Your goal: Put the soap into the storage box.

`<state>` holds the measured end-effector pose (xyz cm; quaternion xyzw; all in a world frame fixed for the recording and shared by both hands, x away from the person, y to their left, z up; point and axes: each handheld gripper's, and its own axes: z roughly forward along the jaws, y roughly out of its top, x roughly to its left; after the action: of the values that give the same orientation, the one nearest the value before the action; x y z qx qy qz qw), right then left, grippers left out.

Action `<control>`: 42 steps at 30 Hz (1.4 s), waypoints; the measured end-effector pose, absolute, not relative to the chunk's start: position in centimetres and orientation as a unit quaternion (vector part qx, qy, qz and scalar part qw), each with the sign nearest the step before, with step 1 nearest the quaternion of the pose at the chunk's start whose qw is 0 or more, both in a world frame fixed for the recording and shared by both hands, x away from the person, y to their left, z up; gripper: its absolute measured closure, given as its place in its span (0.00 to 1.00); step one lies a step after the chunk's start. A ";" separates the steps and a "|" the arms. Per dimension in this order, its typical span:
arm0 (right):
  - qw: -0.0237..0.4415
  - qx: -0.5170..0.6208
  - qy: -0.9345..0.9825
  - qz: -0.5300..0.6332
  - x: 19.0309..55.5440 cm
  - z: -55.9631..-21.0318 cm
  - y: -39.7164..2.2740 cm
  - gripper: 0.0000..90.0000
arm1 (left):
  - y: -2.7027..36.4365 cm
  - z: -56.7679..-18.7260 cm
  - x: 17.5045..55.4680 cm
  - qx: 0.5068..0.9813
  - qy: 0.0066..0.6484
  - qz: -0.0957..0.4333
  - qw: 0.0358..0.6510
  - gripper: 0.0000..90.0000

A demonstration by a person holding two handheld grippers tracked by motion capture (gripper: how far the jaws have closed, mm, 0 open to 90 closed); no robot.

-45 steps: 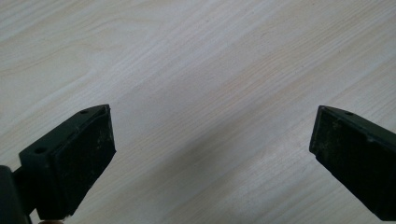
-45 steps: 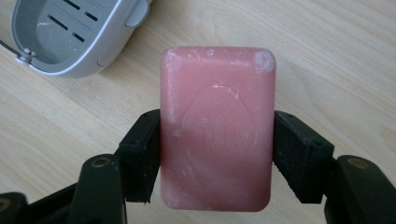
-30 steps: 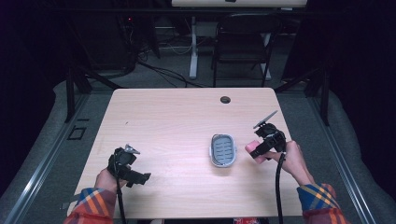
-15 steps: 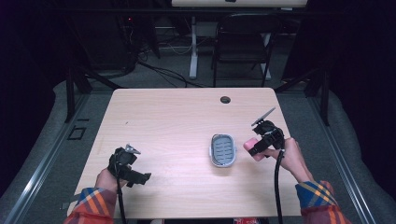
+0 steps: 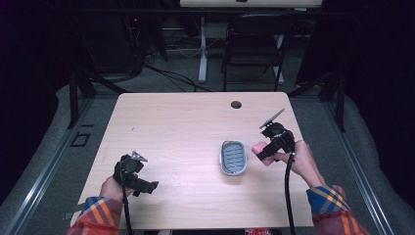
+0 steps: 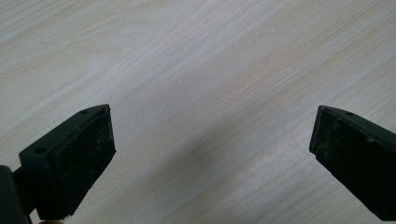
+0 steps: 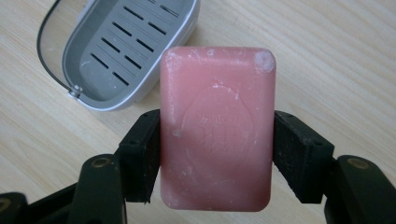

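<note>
A pink bar of soap [image 7: 217, 126] sits between the black jaws of my right gripper [image 7: 217, 151], whose pads press on its two long sides. In the high view the soap [image 5: 259, 148] hangs just right of a grey slotted soap dish [image 5: 233, 157] with a white rim, and my right gripper [image 5: 265, 151] is held by a hand at the table's right. In the right gripper view the dish [image 7: 126, 46] lies empty beyond the soap, upper left. My left gripper [image 5: 147, 186] rests low at the front left, its jaws [image 6: 210, 158] wide apart over bare wood.
The light wooden table [image 5: 176, 127] has a round cable hole [image 5: 236, 105] near its far edge. Behind the table stand a dark chair [image 5: 254, 49] and a white desk leg [image 5: 202, 49] among floor cables. Metal rails run along both sides.
The right hand with the soap has shifted slightly toward the dish. The left hand has kept still.
</note>
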<state>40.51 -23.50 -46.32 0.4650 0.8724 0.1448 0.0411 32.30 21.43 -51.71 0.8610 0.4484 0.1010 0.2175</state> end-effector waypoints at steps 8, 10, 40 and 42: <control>0.045 0.457 0.876 0.146 40.9 -45.6 -22.4 0.41 | 21.4 -51.7 32.3 0.861 0.448 0.100 0.218 0.00; 0.042 0.456 0.877 0.146 41.0 -45.5 -22.1 0.41 | 21.4 -51.7 32.3 0.861 0.448 0.100 0.218 0.00; 0.032 0.442 0.884 0.148 41.6 -44.9 -20.1 0.41 | 21.1 -51.7 32.4 0.865 0.442 0.097 0.218 0.00; 0.035 0.444 0.883 0.148 41.7 -44.9 -19.9 0.41 | 21.1 -51.7 32.4 0.865 0.441 0.097 0.218 0.00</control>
<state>41.66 -19.95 -44.88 0.4437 0.8831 0.1484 0.0352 32.44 21.10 -51.72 0.8651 0.4413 0.0970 0.2180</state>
